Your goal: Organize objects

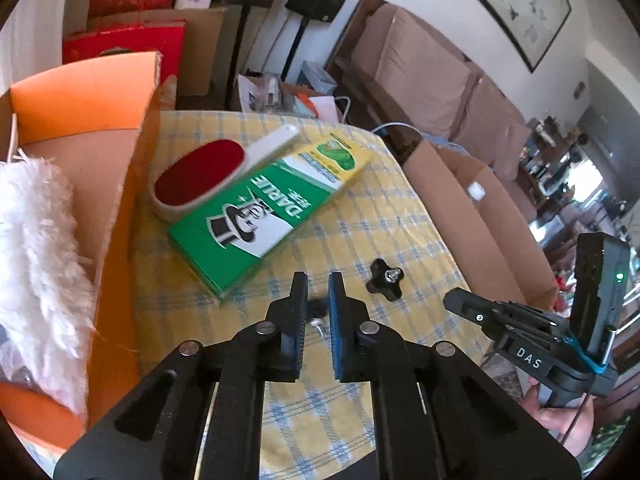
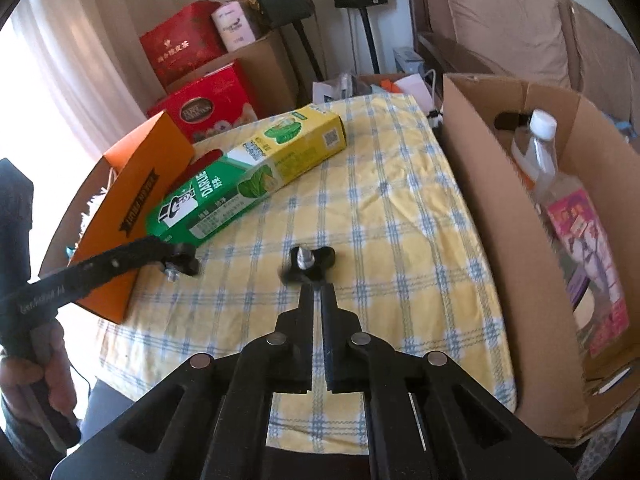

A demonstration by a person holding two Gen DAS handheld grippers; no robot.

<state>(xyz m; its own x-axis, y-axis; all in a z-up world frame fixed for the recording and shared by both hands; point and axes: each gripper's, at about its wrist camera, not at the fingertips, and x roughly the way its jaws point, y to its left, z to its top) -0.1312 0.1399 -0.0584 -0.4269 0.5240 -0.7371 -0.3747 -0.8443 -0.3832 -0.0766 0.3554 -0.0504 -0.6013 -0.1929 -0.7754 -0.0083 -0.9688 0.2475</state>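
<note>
**Two little star knobs, two grippers, one messy table**

The views split the scene between them. Only the left wrist view shows the red lint brush (image 1: 208, 174), whose white handle rests on the green and yellow toothpaste box (image 1: 256, 220), and the white fluffy duster (image 1: 36, 240) inside the orange box (image 1: 80, 92). Only the right wrist view looks into the cardboard box (image 2: 492, 240) just beside the table, with a clear bottle (image 2: 540, 152) standing in it. It also gives us the clean side look at the left gripper (image 1: 318, 280).

That left gripper is pinching the held knob (image 2: 186, 264), a small black star-shaped knob with a silver bolt. The knob sits at the fingertips near the corner of the orange box, with its bolt pointing down toward the checked tablecloth (image 2: 380, 200). From its own camera we only get a dark blur between the fingers.

The right gripper (image 2: 318, 286) has its fingers pressed together. The loose knob (image 1: 385, 276), same black star shape, lies on the cloth near the middle of the table. Its bolt sticks up, leaning a bit to the right in the left view. In the right view it looks like it's just ahead of the tips; the left view shows a gap between the two.
</note>
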